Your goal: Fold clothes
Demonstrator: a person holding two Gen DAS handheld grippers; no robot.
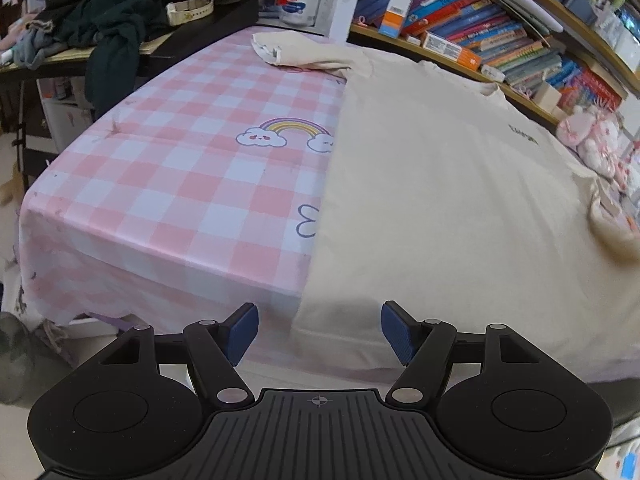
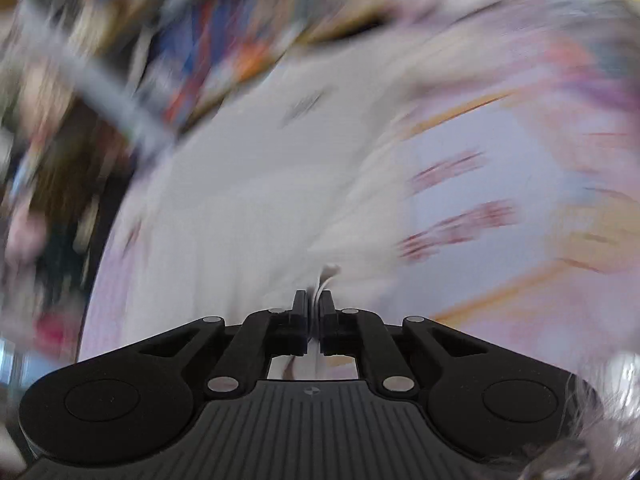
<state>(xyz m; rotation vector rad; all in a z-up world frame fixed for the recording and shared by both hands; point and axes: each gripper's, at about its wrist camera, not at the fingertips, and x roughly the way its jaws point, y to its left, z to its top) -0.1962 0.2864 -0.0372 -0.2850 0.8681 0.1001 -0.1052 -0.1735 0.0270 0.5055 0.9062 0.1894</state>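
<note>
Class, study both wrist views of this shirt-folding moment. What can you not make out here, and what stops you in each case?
- Small dark print on the cream T-shirt: too small in the left wrist view.
- Shirt's right sleeve: cut off by the frame edge.
- Which part of the shirt the right gripper pinches: right wrist view is motion-blurred.
- Book titles: too small.

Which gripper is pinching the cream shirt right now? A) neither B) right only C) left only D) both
B: the right gripper has its fingers closed on a fold of the cream shirt, while the left gripper hangs open above the shirt's near hem, holding nothing.
</note>
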